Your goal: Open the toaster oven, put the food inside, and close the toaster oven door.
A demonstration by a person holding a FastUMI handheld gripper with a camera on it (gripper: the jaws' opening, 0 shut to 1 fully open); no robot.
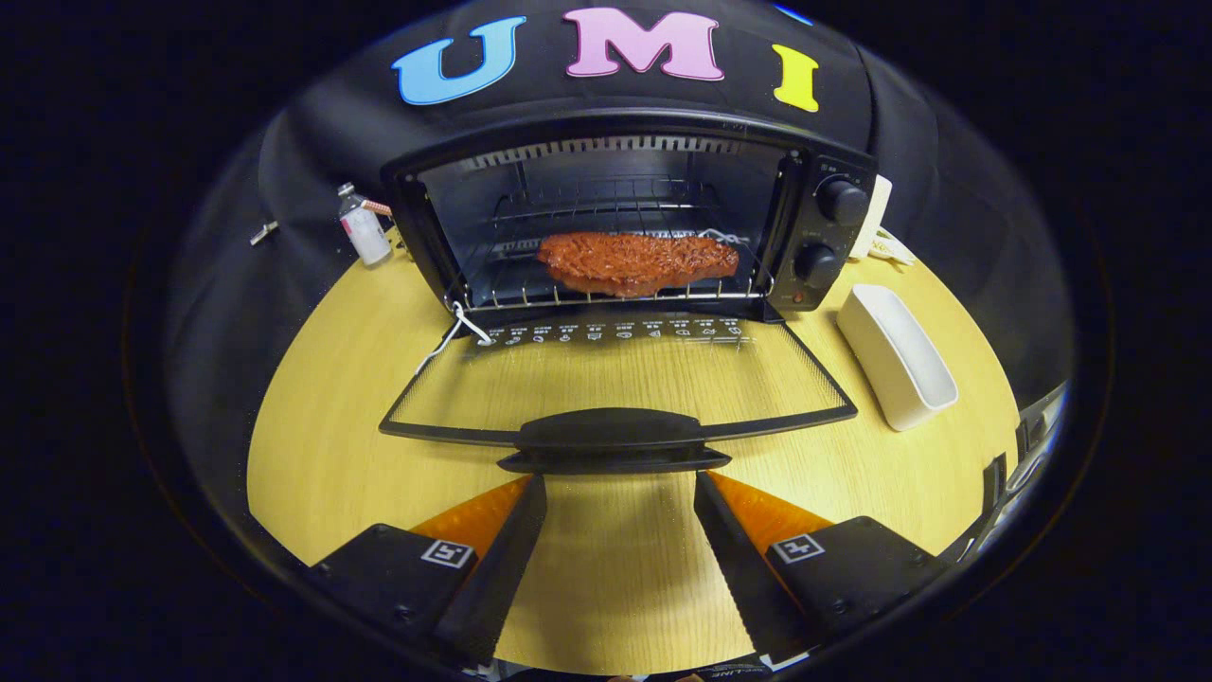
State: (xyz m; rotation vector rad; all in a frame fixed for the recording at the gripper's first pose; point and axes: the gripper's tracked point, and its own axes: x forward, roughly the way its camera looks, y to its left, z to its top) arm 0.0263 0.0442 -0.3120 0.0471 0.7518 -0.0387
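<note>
Toaster oven point(625, 218) door point(615, 379) down, steak point(636, 261) on rack, tongs point(620, 485) spread wide, empty, before door handle point(614, 438)

a staged recording booth, not a real kitchen: black cloth point(312, 142) hangs as the wall behind a pale wood-grain tabletop point(322, 398), where a small toaster oven point(824, 237), a little bottle point(364, 227) and a white dish point(895, 352) are set out like props.

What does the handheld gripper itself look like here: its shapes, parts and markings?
The gripper has two long, flat, tapering fingers, spread open. Each grows from a blocky black housing with visible screws and a square black-and-white tag. Ribbed orange wedge panels flank the fingers' outer sides.
</note>
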